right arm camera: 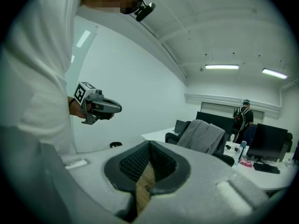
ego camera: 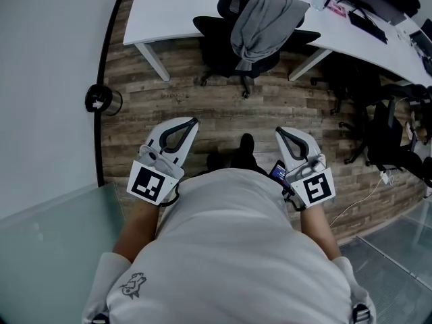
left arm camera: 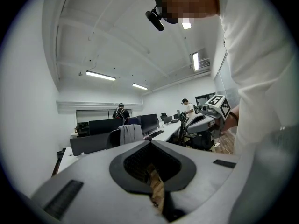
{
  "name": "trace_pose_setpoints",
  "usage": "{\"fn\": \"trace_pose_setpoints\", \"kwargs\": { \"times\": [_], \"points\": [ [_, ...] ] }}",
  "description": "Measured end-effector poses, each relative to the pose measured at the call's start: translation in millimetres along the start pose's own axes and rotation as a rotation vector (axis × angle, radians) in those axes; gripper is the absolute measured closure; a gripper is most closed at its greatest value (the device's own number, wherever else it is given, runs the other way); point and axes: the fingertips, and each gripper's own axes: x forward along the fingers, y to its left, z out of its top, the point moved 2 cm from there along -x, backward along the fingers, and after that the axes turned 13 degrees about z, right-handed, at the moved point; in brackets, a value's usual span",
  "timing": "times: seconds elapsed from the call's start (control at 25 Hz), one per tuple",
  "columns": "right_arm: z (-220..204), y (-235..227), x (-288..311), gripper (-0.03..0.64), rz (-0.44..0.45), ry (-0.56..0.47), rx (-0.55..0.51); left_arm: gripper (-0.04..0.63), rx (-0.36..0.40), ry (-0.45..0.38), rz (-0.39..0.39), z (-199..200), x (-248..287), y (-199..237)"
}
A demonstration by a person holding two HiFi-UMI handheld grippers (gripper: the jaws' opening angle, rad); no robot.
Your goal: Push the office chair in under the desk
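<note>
**A:** Head view first. Where is the office chair?

**B:** At the top of the frame, against the edge of the white desk, between its two legs. A grey jacket hangs over its back. How far the seat sits under the desk I cannot tell.

**A:** And the grippers?

**B:** The left gripper and right gripper are held close to the person's body, one on each side, both pointing toward the chair. They are well apart from it, with bare wood floor between.

**A:** Left gripper view?

**B:** The fingers are closed together with nothing held. The chair stands beyond the tips, slightly left and far off. The right gripper shows at the right.

**A:** Right gripper view?

**B:** The same. Its fingers are pressed shut and empty. The chair with the jacket is ahead and to the right, clear of the tips. The left gripper shows at the left.
</note>
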Motion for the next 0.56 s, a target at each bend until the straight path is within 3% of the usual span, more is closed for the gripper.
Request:
{"fn": "trace_pose_setpoints", "kwargs": {
  "times": [0.56],
  "points": [
    [2.9,7.9,6.5,0.614,-0.02,0.014,-0.015,0.597,0.009,-0.022,-0.03,2.1,-4.5,5.0]
  ]
}}
